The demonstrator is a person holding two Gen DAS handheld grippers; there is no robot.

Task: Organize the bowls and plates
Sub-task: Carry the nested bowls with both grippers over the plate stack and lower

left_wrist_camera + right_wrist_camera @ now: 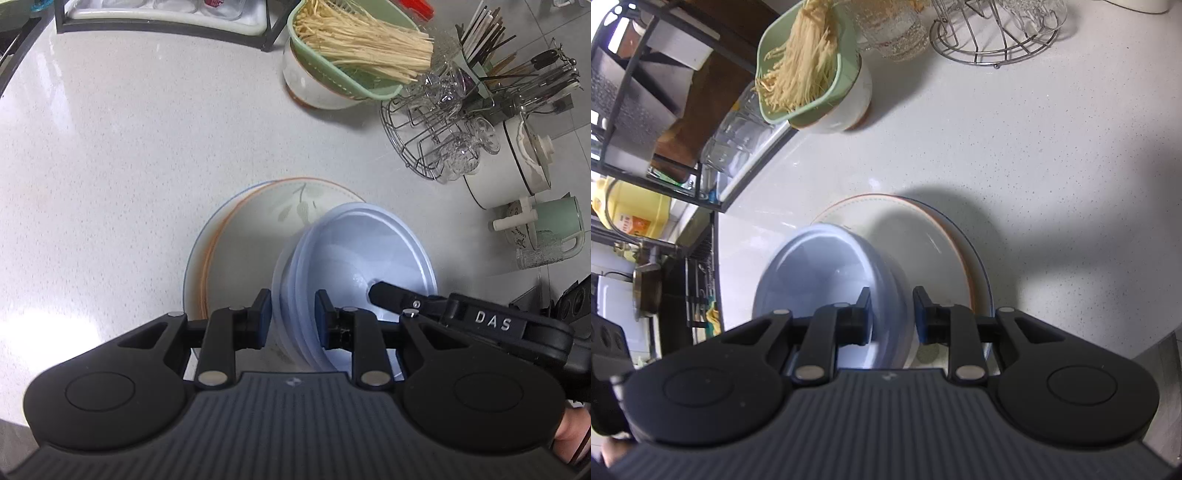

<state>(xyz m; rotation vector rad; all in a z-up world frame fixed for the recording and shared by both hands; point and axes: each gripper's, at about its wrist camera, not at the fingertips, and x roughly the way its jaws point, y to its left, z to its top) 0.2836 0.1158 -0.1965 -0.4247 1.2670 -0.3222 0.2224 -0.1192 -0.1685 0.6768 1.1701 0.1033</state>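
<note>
A nested stack of pale blue bowls (354, 251), tilted and blurred, is held over a stack of plates (258, 229) with orange and blue rims; the topmost plate bears a faint leaf motif. The left gripper (291, 317) clamps the stack's rim on one side, one pad outside the wall and one inside; the right gripper (892, 314) clamps the opposite rim likewise, and its black finger shows inside the bowl in the left wrist view. The plates rest on a speckled white countertop (129, 147). Whether the bowls touch the plates cannot be told. Farther back, a green colander (354, 81) filled with pale enoki mushrooms (365, 40) sits in a white bowl (310, 88). Beside it stands a wire rack (417, 140) carrying upturned glass cups (458, 155), with a holder of chopsticks (484, 33) and utensils behind. A white lidded pot (517, 162) and a green mug (557, 221) stand at the right edge. A black-framed shelf (639, 110) holding clear glass containers (738, 136) borders the counter.
</note>
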